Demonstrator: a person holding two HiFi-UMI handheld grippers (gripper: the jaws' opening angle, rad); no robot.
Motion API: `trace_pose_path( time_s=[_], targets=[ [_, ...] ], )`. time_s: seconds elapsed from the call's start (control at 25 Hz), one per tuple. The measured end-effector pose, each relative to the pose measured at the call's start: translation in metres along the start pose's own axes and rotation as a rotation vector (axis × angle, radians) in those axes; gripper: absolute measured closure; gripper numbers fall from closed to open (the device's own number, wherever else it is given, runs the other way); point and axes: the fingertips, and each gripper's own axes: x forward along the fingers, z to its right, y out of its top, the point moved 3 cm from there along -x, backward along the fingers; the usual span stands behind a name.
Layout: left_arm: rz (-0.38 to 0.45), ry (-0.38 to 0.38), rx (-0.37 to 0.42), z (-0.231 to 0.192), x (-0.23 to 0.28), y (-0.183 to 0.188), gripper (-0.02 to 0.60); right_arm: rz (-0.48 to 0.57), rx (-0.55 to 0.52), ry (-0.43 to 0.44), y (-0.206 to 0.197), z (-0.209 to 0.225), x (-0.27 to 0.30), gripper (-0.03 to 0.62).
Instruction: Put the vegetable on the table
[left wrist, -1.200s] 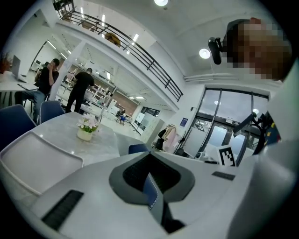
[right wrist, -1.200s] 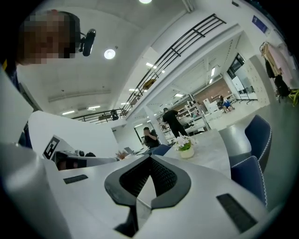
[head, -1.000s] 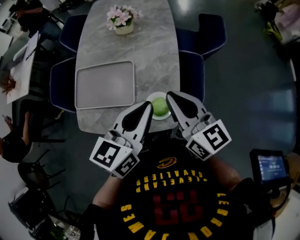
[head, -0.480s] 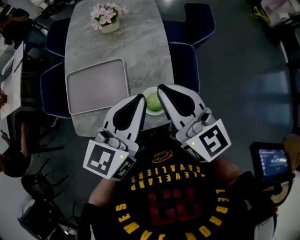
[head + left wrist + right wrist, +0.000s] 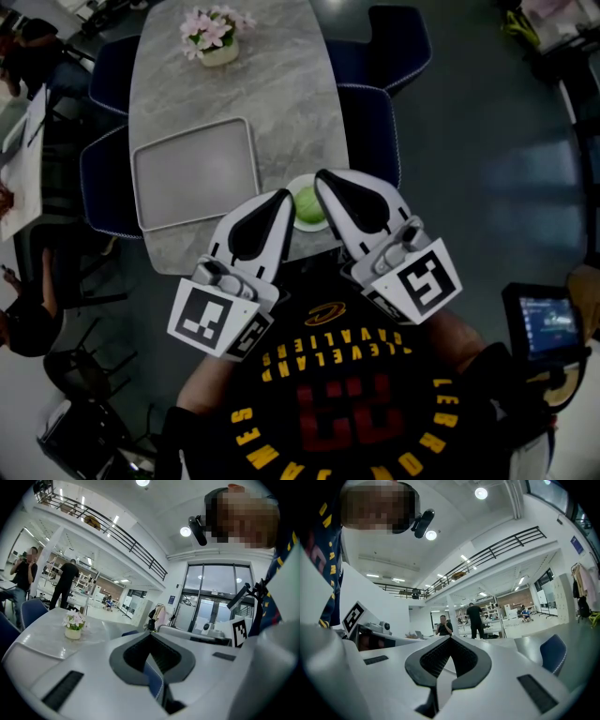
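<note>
A round green vegetable point(image 5: 307, 202) lies on a small white plate point(image 5: 310, 224) at the near edge of the grey marble table point(image 5: 281, 94). My left gripper point(image 5: 283, 197) points at it from the left, its tip just beside the vegetable. On the other side my right gripper point(image 5: 322, 176) reaches in, its tip at the vegetable's upper right. Both are shut, with nothing between the jaws. In the left gripper view the left gripper point(image 5: 150, 633) has its jaws meeting at the tip, and the right gripper point(image 5: 451, 638) shows the same in the right gripper view. Neither gripper view shows the vegetable.
A grey rectangular tray point(image 5: 195, 172) lies on the table's left half. A pot of pink flowers point(image 5: 214, 36) stands at the far end, the same flowers point(image 5: 73, 620) showing in the left gripper view. Dark blue chairs point(image 5: 370, 131) flank the table. A lit screen point(image 5: 547, 323) is at the right.
The head view has shifted, so the table sits further left and higher in the picture. Both grippers stay shut on either side of the vegetable. Nothing differs from half a second ago.
</note>
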Motion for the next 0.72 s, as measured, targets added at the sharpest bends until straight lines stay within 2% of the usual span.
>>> trace_pose_path(
  time_s=[0.2, 0.72],
  targets=[
    [0.015, 0.009, 0.016, -0.006, 0.005, 0.002, 0.581, 0.006, -0.007, 0.004, -0.003, 0.005, 0.004, 0.589],
    [0.001, 0.016, 0.002, -0.023, 0.021, -0.006, 0.581, -0.009, 0.011, 0.005, -0.016, 0.020, 0.019, 0.589]
  ],
)
